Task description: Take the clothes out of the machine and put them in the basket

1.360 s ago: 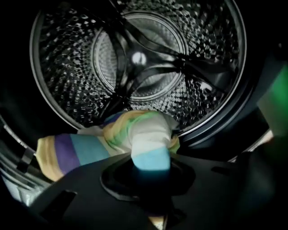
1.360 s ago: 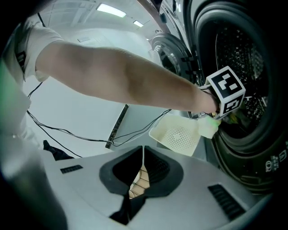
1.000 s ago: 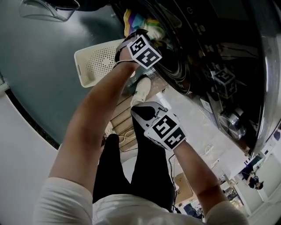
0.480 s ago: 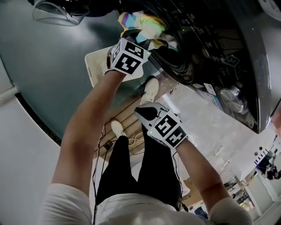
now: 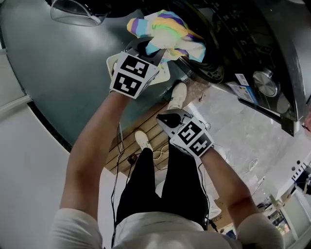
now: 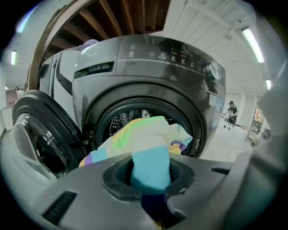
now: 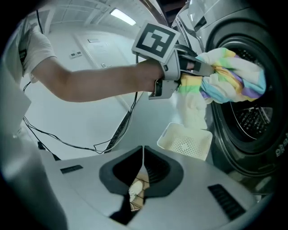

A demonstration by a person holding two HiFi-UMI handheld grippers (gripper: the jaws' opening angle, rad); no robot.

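Glass in the open door (image 5: pixel 77 12) is seen at the far left, swung well away from the drum mouth. Next to the right, the left gripper (image 5: pixel 146 48) is held out on a raised arm, and its jaws are clamped on the cloth (image 5: pixel 167 30), a pastel-striped bundle. The pinched fold is seen between the pads in the left gripper view, with the rest bunched beyond the tips. The cloth is judged to be out of the drum, just in front of its rim, and a pale part is seen hanging below the grip.

Under that hand the basket (image 7: pixel 185 141) is found on the floor, close against the front of the machine (image 5: pixel 243 44). From the jaws it lies almost straight down, so a lowering of the left hand and a parting of its jaws are judged to be what the next move needs.

Further right and lower, the right gripper (image 5: pixel 171 118) is held near the person's legs. Its jaws are pressed together with nothing between them, and it is kept well apart from the cloth.
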